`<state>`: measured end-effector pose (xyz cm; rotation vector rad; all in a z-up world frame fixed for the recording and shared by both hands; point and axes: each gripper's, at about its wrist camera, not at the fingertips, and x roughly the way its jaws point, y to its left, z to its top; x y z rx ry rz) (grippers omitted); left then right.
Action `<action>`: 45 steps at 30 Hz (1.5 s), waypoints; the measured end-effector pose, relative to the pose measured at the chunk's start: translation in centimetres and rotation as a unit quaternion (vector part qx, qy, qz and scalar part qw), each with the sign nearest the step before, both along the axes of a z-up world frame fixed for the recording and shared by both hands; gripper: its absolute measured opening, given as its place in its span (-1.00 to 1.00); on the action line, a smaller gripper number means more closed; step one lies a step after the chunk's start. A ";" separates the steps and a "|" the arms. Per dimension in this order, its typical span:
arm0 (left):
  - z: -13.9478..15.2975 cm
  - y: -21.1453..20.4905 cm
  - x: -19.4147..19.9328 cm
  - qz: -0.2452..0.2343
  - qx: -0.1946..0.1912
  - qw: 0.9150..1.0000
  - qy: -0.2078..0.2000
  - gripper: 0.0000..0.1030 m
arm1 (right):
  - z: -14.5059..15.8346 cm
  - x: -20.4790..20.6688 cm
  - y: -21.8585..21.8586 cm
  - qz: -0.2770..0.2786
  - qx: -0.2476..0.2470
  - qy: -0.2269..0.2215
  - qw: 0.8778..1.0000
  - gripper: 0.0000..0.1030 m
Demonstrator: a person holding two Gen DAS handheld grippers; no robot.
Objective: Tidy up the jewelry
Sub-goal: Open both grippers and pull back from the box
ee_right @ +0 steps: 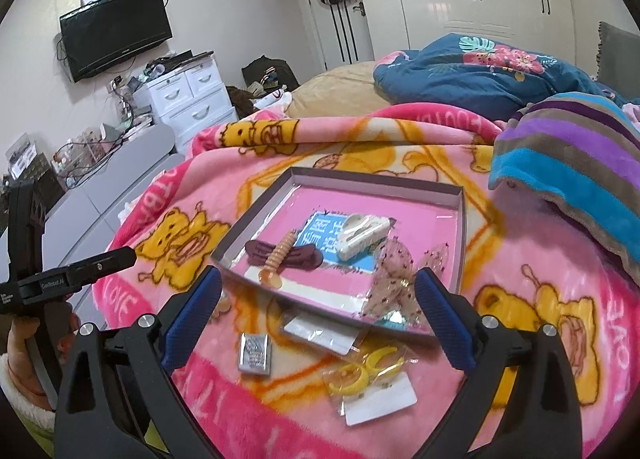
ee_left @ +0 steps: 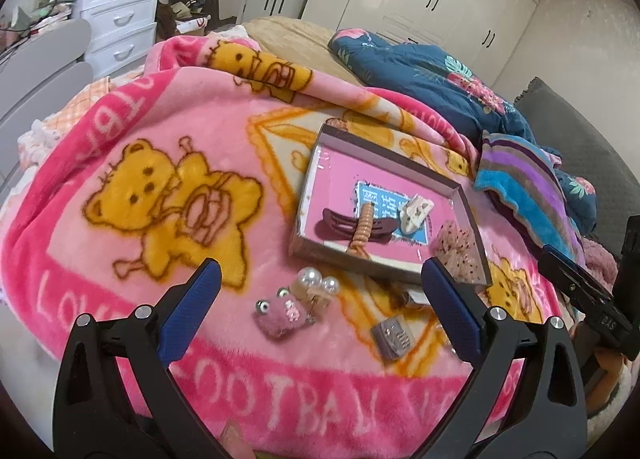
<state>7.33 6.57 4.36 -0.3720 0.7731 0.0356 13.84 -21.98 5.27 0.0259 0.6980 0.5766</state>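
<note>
A: Left gripper (ee_left: 320, 291) state?

B: Jaws spread wide, nothing between the blue pads (ee_left: 192, 311), nothing touched. It hangs over the pink blanket (ee_left: 100, 259). Pearl clip (ee_left: 318, 283) and pink frog clip (ee_left: 282, 313) lie in the gap, on the blanket. Silver clip (ee_left: 392, 337) sits at 4 o'clock from the frog, near the right pad.

A: Right gripper (ee_right: 318, 295)?

B: Also wide, also empty. Pads (ee_right: 444, 319) straddle the near edge of the tray (ee_right: 462, 235); contact with the rim can't be judged. Below the gap: silver clip (ee_right: 254, 353) and a packet of yellow rings (ee_right: 370, 377), both on the blanket outside the tray.

A: What's in the tray?

B: Maroon bow clip (ee_right: 284, 255) with an orange spiral piece (ee_right: 278, 257) across it, white claw clip (ee_right: 362, 237) at 2 o'clock from that, sheer dotted bow (ee_right: 394, 279) at the near right edge.

A: Tray location?

B: On the blanket, at 12 o'clock from both grippers.
</note>
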 end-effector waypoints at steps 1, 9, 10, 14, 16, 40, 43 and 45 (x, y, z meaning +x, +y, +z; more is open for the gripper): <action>-0.1 0.0 -0.2 0.000 0.002 1.000 0.002 0.82 | -0.2 -0.2 0.1 0.002 -0.002 0.003 1.000 0.87; -1.5 -0.1 -1.3 0.001 0.005 1.000 0.020 0.82 | -1.6 -1.5 0.4 0.021 -0.023 0.014 0.999 0.87; -1.7 -0.2 -1.4 0.000 0.007 1.000 0.022 0.82 | -1.9 -1.6 0.5 0.023 -0.027 0.016 0.999 0.87; -2.5 -0.6 -1.5 -0.004 0.008 0.999 0.032 0.82 | -2.5 -1.9 0.6 0.029 -0.033 0.024 0.999 0.87; -3.0 -0.8 -1.5 -0.009 0.013 0.999 0.037 0.82 | -3.0 -1.9 0.6 0.033 -0.035 0.031 0.998 0.87; -7.7 -5.5 -0.2 -0.073 0.016 0.993 0.087 0.82 | -8.1 -2.4 -0.8 0.031 -0.058 0.092 0.994 0.87; -8.3 -6.5 0.1 -0.085 0.013 0.992 0.091 0.82 | -8.4 -1.9 -1.3 0.022 -0.056 0.095 0.994 0.87; -8.5 -7.1 0.3 -0.090 0.013 0.992 0.090 0.82 | -8.7 -1.6 -1.7 0.013 -0.054 0.101 0.993 0.87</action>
